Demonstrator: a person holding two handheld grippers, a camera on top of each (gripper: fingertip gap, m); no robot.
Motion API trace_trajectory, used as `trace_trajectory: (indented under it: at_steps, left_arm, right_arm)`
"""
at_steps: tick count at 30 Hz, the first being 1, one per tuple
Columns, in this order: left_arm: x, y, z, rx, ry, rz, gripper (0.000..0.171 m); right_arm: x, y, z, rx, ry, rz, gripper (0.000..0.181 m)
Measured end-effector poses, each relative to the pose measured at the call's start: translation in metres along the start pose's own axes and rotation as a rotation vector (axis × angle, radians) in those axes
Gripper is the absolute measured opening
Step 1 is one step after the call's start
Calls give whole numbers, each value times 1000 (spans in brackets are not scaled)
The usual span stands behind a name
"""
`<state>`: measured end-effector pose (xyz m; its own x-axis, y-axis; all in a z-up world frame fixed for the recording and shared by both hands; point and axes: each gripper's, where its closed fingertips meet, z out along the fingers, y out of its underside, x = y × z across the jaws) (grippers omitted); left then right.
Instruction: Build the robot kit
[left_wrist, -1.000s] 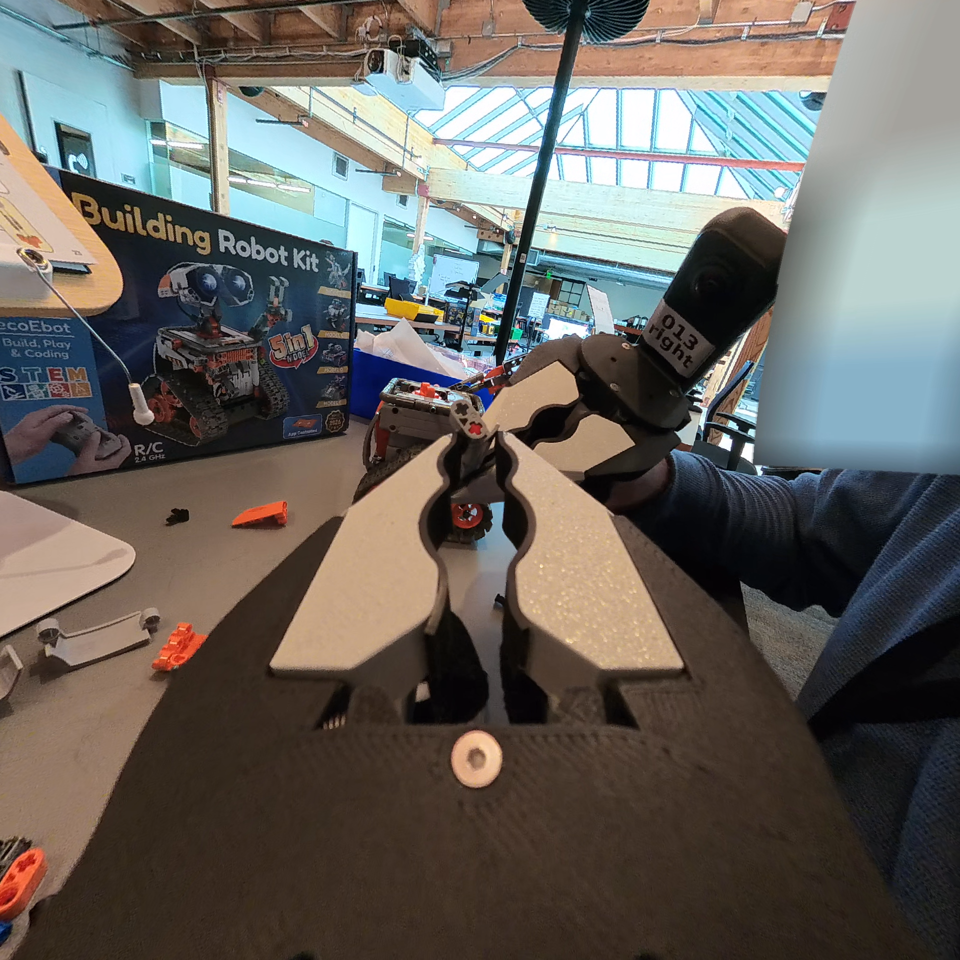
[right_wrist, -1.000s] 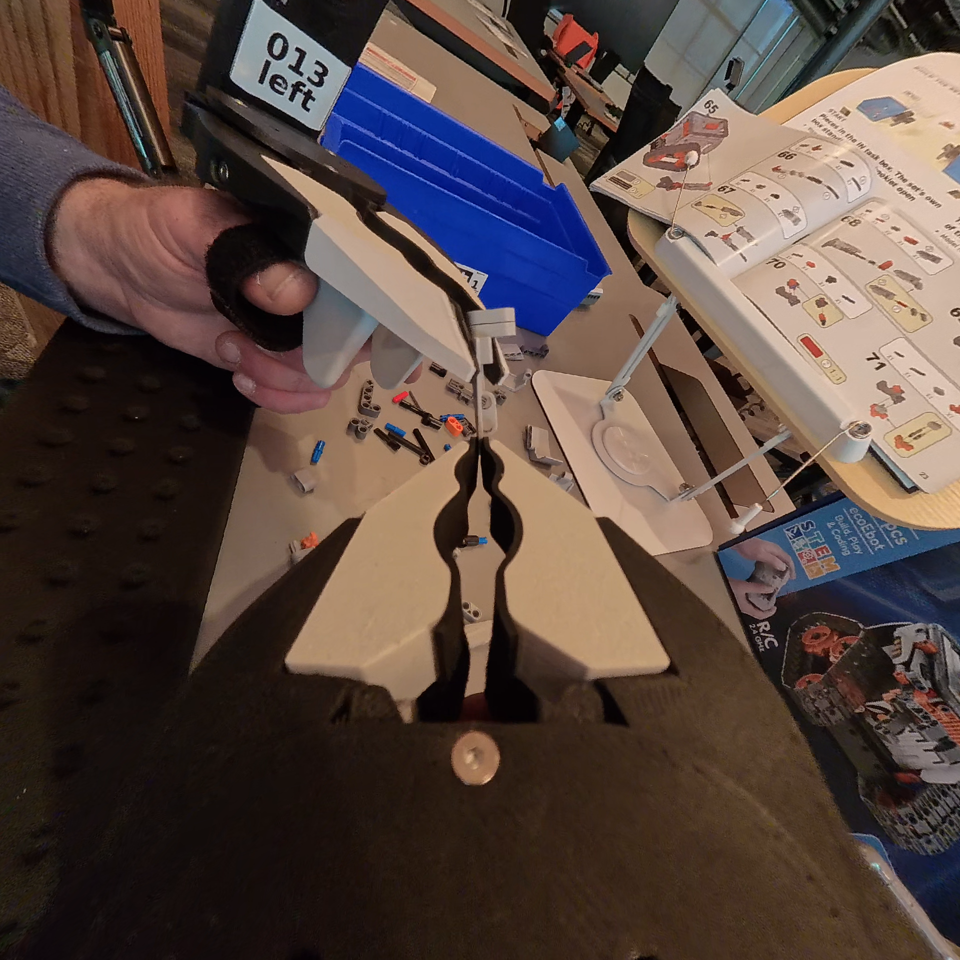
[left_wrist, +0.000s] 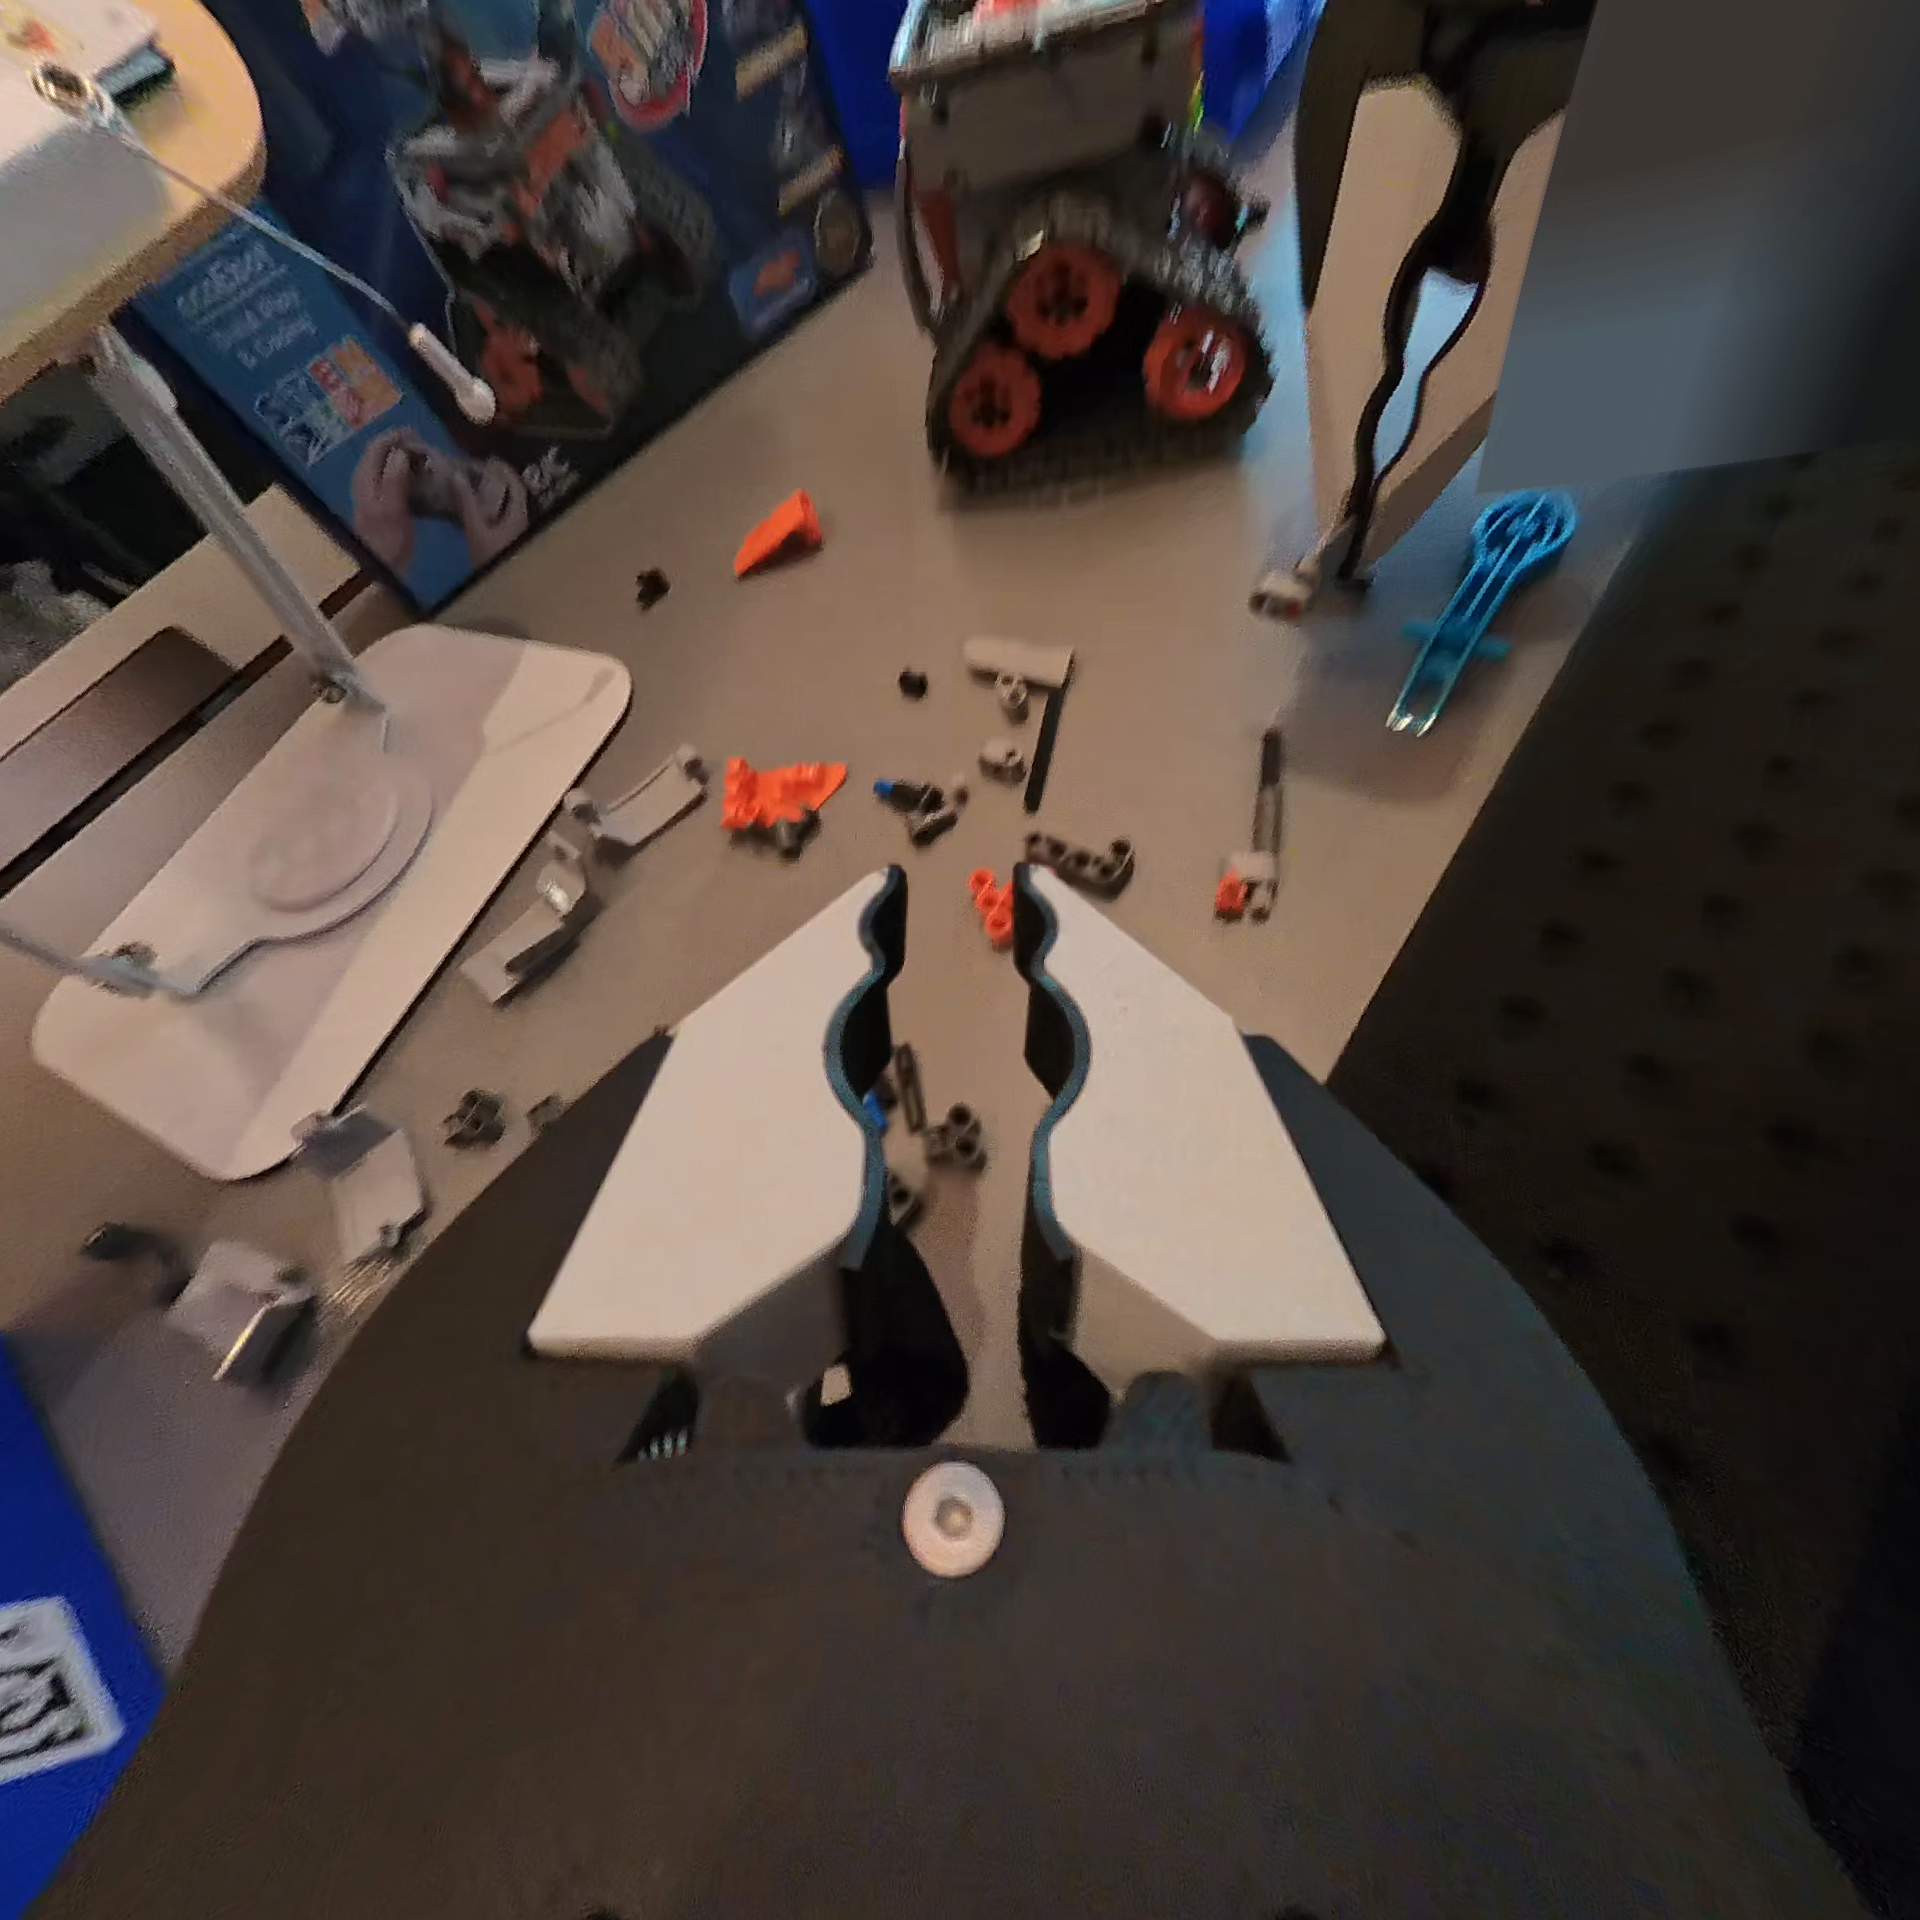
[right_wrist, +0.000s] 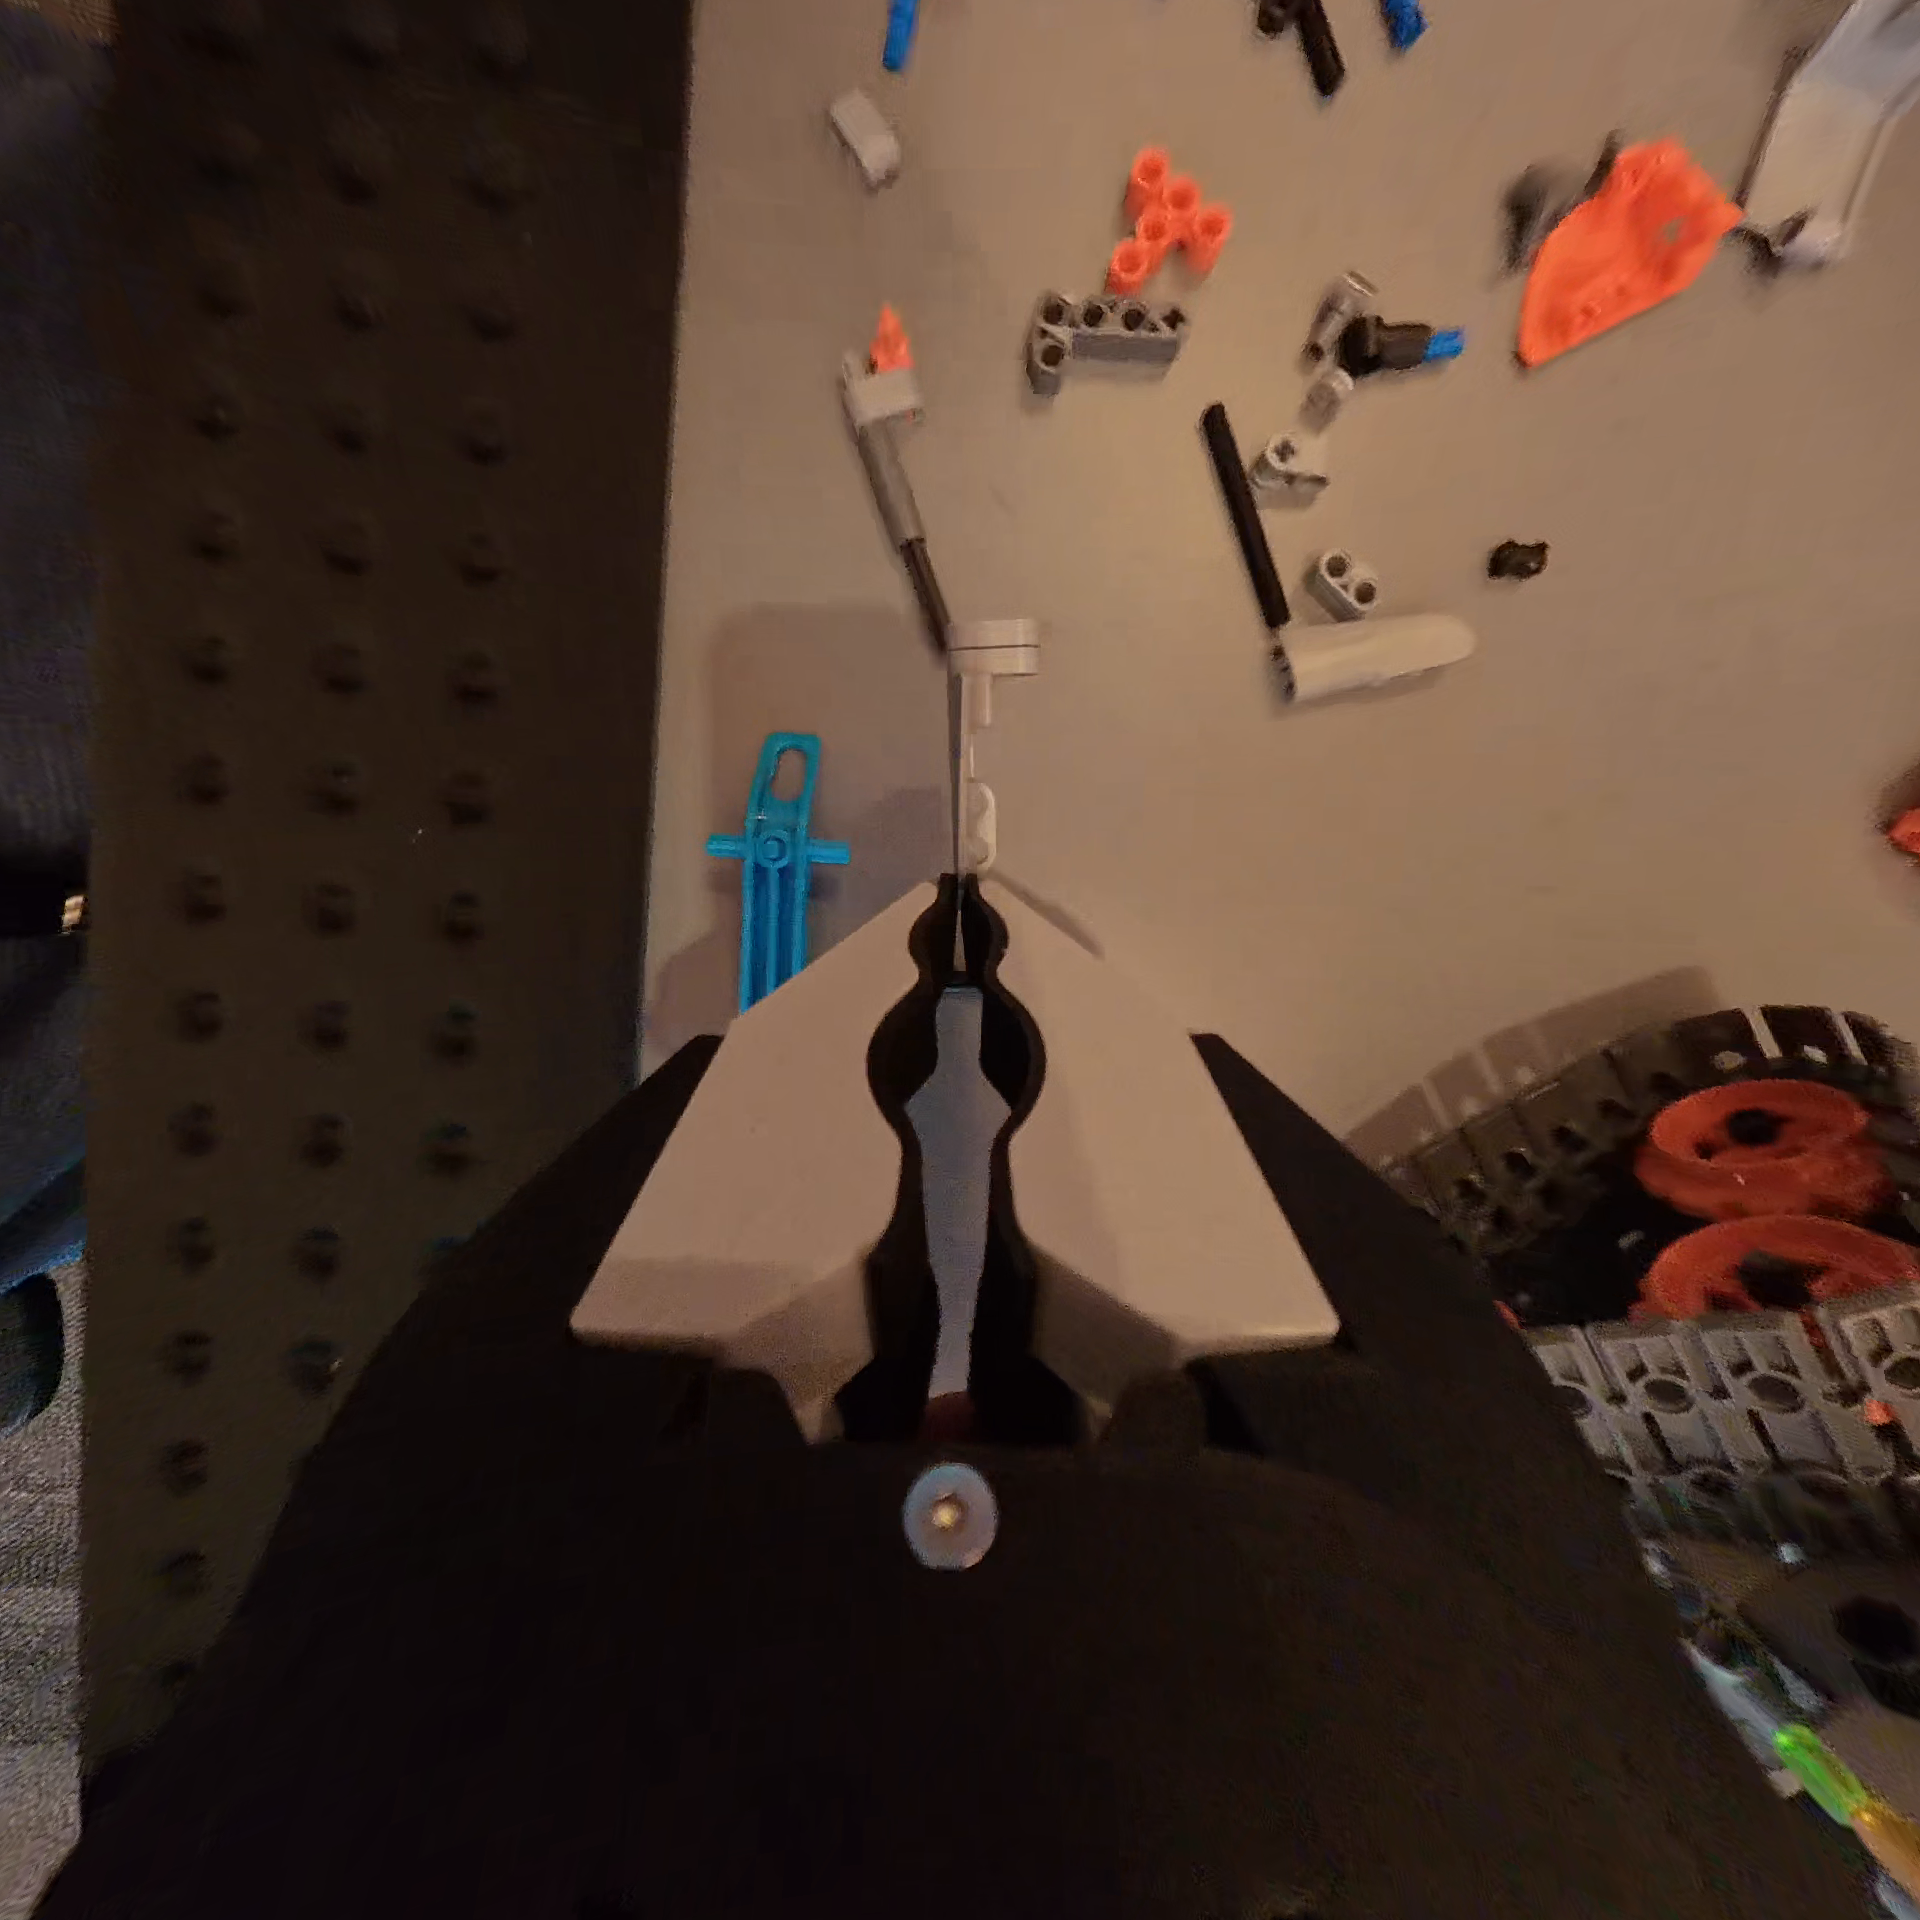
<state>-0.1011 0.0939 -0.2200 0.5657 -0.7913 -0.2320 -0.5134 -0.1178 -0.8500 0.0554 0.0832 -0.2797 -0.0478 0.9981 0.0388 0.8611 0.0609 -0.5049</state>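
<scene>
The right gripper (right_wrist: 961, 896) has its fingers clenched on a slim grey pin assembly (right_wrist: 982, 727). Only the very tips pinch its thin shaft, and the rest, ending in a small grey cross-block, sticks out forward past them. With so little in the jaws, the hold looks narrow, and the piece would probably swivel under a sideways push. The left wrist view shows this gripper pointing down, the piece at its tip low over the worktop (right_wrist: 1351, 883), though contact cannot be told.

Just beside the tips lies a blue plastic tool (right_wrist: 774, 862), and a dark studded mat (right_wrist: 384, 623) runs along the worktop's edge. A tracked model with orange wheels (right_wrist: 1756, 1205) stands on the other side.

The left gripper (left_wrist: 956, 883) is released, its fingers spread with nothing between them. It hovers above loose parts, an orange connector (left_wrist: 987, 904) nearest the tips and a dark grey bent beam (left_wrist: 1081, 857) just beyond. Farther off are a white stand base (left_wrist: 312, 883) and a printed box (left_wrist: 416, 312).
</scene>
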Motion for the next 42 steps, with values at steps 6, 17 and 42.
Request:
trace_trajectory:
  at_steps: [6, 17, 42]
  left_arm:
    - [2, 17, -1, -98, 27, 35, 20]
    - [16, -17, 81, -157, 180, 178, 25]
    - [35, -9, 141, -225, 263, 289, 0]
  right_arm:
    - [-3, 4, 16, -68, -61, 2, 0]
    - [-2, -1, 13, -47, -73, 6, 11]
    - [28, -25, -16, 141, 94, -22, 9]
